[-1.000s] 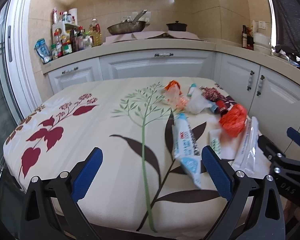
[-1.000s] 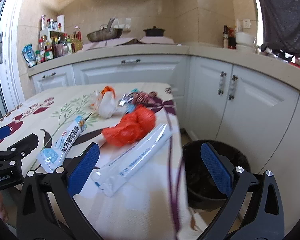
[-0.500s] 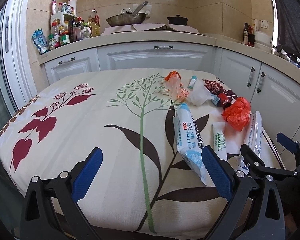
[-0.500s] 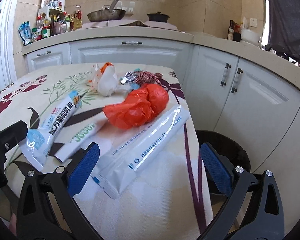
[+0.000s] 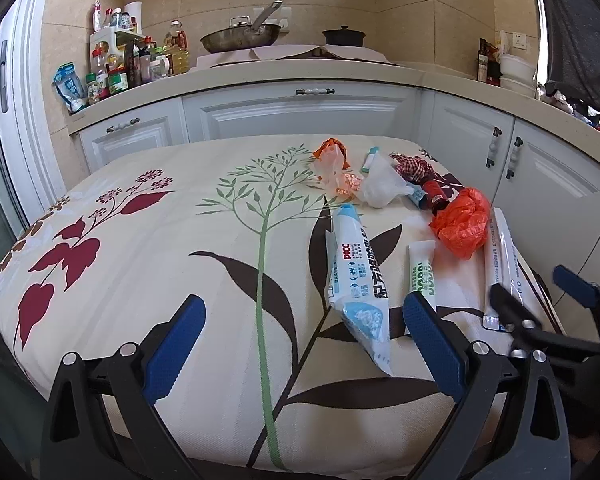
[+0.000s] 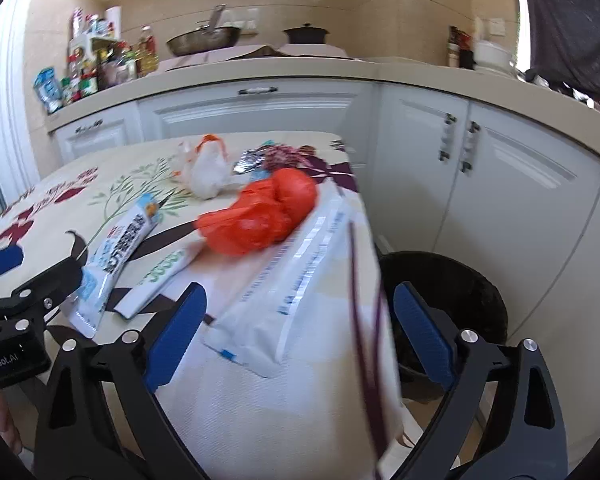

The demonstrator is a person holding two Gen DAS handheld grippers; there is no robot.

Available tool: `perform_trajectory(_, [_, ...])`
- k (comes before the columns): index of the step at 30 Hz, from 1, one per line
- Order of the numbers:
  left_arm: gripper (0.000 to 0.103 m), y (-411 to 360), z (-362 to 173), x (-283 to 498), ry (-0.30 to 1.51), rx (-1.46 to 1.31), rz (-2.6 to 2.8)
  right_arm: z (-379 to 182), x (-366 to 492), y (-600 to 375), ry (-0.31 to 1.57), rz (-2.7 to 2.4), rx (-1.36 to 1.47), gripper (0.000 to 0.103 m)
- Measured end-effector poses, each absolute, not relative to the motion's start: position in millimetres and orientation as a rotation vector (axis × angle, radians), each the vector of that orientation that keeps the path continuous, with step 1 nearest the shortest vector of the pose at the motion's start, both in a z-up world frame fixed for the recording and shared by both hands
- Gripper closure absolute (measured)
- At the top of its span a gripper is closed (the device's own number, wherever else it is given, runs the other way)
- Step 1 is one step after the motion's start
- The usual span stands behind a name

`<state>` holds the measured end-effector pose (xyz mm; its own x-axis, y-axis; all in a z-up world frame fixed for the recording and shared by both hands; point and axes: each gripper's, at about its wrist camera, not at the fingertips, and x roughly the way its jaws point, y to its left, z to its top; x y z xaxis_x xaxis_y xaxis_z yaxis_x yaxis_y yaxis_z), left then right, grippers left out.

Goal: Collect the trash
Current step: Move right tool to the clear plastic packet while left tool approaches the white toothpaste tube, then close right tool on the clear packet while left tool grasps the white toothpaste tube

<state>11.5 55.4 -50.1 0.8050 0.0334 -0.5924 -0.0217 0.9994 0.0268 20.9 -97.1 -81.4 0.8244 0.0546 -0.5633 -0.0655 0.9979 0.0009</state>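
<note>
Trash lies on the right part of a floral tablecloth (image 5: 160, 264): a blue-white pouch (image 5: 356, 276), a small green-lettered tube (image 5: 422, 272), a crumpled orange bag (image 5: 462, 222), a long clear-white wrapper (image 5: 502, 264), a white bag (image 5: 380, 188) and a red-chequered wrapper (image 5: 414, 168). My left gripper (image 5: 300, 344) is open and empty at the table's near edge. My right gripper (image 6: 296, 332) is open and empty, just short of the long wrapper (image 6: 296, 280). The orange bag (image 6: 260, 216) and the pouch (image 6: 116, 252) also show in the right wrist view.
A black bin (image 6: 444, 320) stands on the floor right of the table. White cabinets (image 5: 300, 108) and a counter with bottles (image 5: 132, 64), a wok (image 5: 240, 38) and a pot (image 5: 342, 36) run behind and to the right.
Both grippers have drawn closer to the table and the trash looms larger. The right gripper swung left, so the long wrapper lies between its fingers' line. Both stayed open.
</note>
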Motion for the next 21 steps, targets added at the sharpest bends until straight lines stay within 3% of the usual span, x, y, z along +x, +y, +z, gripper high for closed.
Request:
perform_trajectory(2, [0.007, 56, -52, 12, 0.639, 0.017, 0.027, -89, 27, -91, 0.640, 0.088, -0.028, 0.036])
perform_trajectory(5, [0.007, 58, -53, 13, 0.645, 0.010, 0.027, -91, 26, -89, 0.622, 0.085, -0.037, 0.038])
perform_trajectory(9, [0.007, 57, -56, 14, 0.650, 0.004, 0.024, -91, 24, -94, 0.613, 0.083, -0.031, 0.053])
perform_trajectory(16, [0.007, 47, -61, 18, 0.660, 0.005, 0.004, -91, 17, -105, 0.602, 0.106, -0.011, 0.060])
perform_trajectory(21, [0.007, 41, -62, 19, 0.642, 0.023, 0.015, -91, 13, -111, 0.596, 0.108, -0.007, 0.060])
